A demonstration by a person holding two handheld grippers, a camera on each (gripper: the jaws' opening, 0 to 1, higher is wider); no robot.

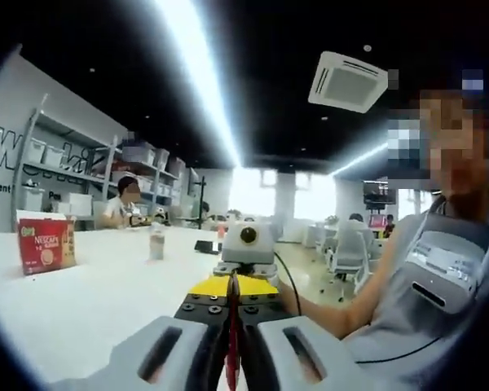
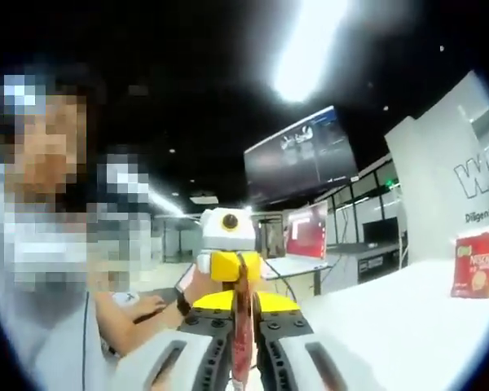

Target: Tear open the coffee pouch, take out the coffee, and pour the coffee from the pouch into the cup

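A thin red coffee pouch stands edge-on between my left gripper's grey jaws, which are shut on it. My right gripper, yellow-tipped, faces it nose to nose and grips the same pouch. In the right gripper view the red pouch runs up from my right gripper, shut on it, to the left gripper's yellow tips just beyond. A small clear container, perhaps the cup, stands farther back on the white table.
A red Nescafe box stands on the table. The person holding the grippers sits close behind them. Other people sit at the far end, with shelves of bins along the wall.
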